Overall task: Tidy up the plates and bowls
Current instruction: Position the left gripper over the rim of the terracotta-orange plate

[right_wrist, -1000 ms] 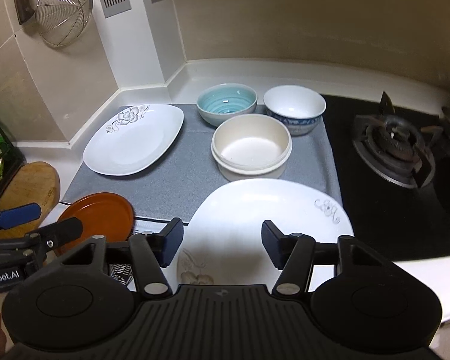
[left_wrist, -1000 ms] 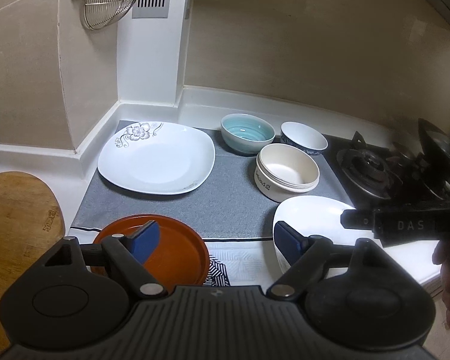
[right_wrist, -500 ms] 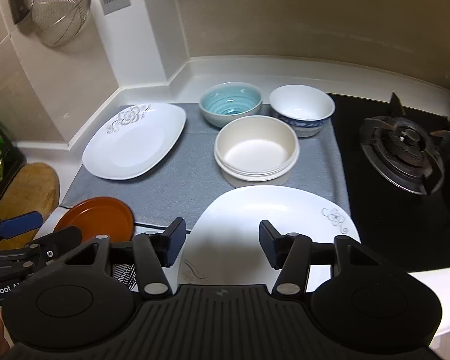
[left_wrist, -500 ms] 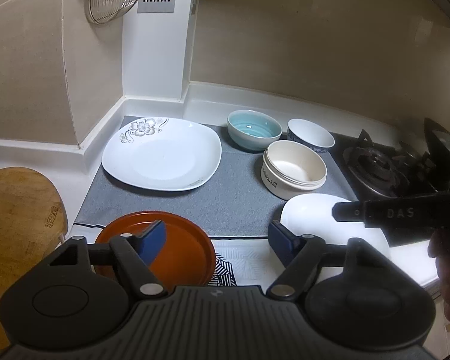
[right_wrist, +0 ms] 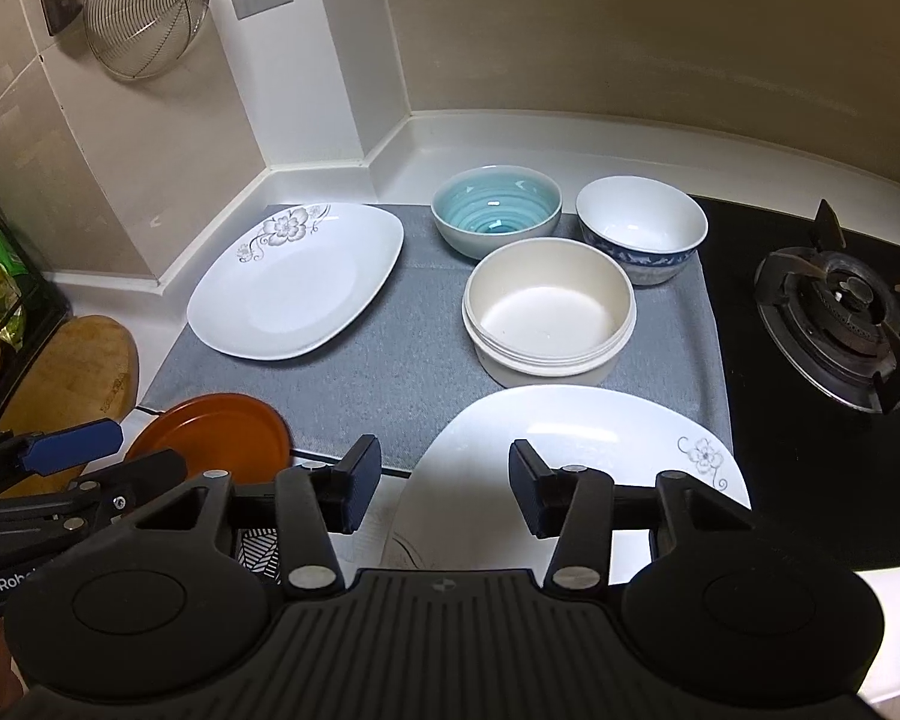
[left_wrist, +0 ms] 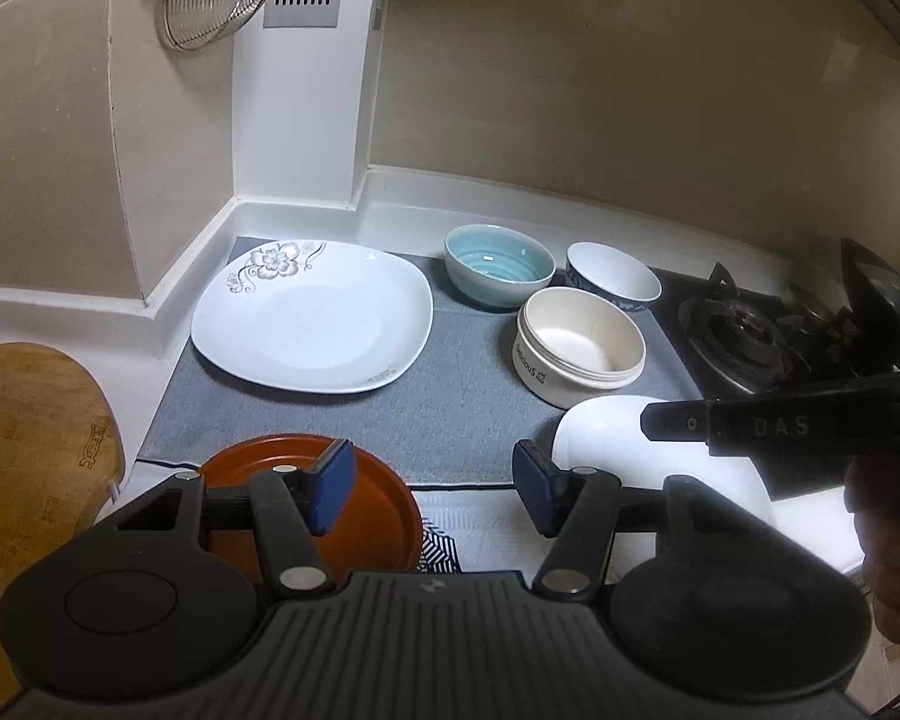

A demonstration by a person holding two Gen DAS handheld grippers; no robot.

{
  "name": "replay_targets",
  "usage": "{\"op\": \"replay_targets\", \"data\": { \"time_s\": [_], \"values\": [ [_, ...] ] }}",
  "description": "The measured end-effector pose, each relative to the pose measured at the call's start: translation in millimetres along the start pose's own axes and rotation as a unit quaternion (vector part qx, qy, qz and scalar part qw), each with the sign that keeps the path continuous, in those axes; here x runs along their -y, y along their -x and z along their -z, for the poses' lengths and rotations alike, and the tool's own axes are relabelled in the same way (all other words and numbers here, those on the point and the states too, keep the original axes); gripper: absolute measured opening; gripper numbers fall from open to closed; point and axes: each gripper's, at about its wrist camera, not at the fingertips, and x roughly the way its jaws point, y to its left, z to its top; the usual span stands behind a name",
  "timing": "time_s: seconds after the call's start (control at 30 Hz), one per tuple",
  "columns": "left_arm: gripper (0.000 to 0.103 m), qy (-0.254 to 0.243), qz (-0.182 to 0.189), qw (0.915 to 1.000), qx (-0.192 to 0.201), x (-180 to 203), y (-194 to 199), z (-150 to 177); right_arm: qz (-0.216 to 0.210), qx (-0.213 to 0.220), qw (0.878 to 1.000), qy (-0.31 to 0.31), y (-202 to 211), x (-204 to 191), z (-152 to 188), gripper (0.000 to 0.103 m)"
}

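Note:
On the grey mat (left_wrist: 450, 396) lie a white flowered plate (left_wrist: 312, 318), a teal bowl (left_wrist: 498, 264), a blue-and-white bowl (left_wrist: 615, 276) and a cream bowl (left_wrist: 582, 345). An orange plate (left_wrist: 366, 498) and a second white plate (right_wrist: 570, 438) lie at the near edge. My left gripper (left_wrist: 432, 495) is open and empty, above the orange plate's right side. My right gripper (right_wrist: 444, 489) is open and empty, above the near white plate's left part. The right gripper also shows in the left wrist view (left_wrist: 648, 420).
A gas burner (right_wrist: 840, 312) sits on the black hob to the right. A wooden cutting board (left_wrist: 30, 450) lies at the left. A metal strainer (right_wrist: 144, 12) hangs on the wall. A patterned cloth (left_wrist: 468, 534) lies at the counter's front edge.
Both grippers have drawn slightly up and back from the counter, staying open. The dishes have not moved.

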Motion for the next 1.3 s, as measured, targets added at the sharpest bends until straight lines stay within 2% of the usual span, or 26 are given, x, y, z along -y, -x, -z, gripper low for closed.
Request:
{"op": "replay_targets", "data": {
  "time_s": [0.6,1.3],
  "values": [
    [0.064,0.012,-0.007,0.9999,-0.006,-2,-2,-1,-0.002,-0.004,1.000,-0.003,-1,5,-2,0.050],
    [0.064,-0.003,0.010,0.9998,-0.014,2,-8,-2,0.006,-0.008,1.000,-0.027,-7,11,2,0.051]
  ]
}}
